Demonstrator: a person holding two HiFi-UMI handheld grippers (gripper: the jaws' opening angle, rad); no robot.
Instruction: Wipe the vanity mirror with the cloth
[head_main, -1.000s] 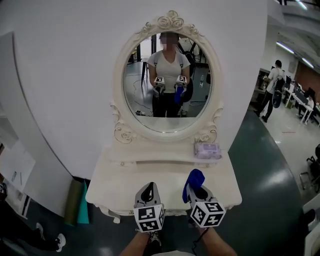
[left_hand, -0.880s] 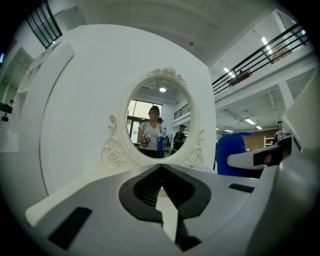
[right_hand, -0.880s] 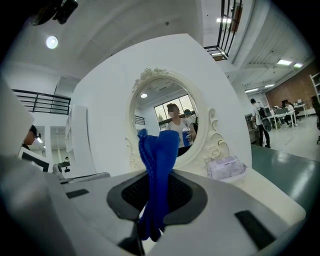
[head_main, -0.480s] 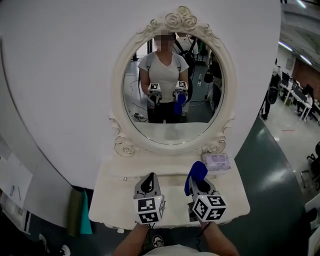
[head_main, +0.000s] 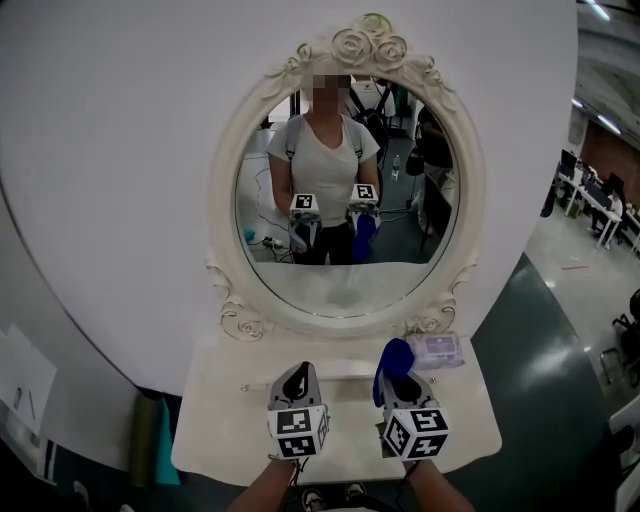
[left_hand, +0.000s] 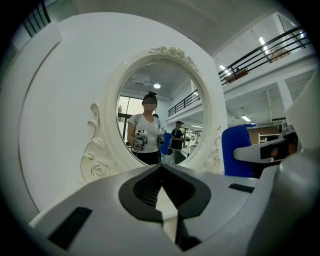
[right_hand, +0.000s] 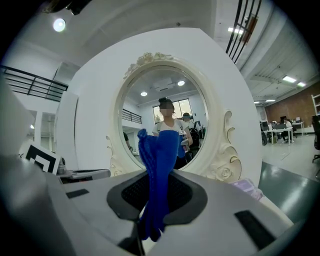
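Cloth (right_hand: 159, 165), pinched in the right claw (head_main: 400, 380), hides part of the mirror (head_main: 345, 290); left claw (head_main: 296, 378) closed, empty.

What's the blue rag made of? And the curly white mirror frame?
The blue cloth looks like soft knitted fabric: limp, finely ribbed. The cream oval mirror frame looks like painted wood or moulded resin, matte, with raised roses; I can't tell which.

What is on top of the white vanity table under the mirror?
A pale purple packet lies at its back right, by the mirror frame. The left hand-held gripper and the right hand-held gripper with its blue cloth hide part of the tabletop.
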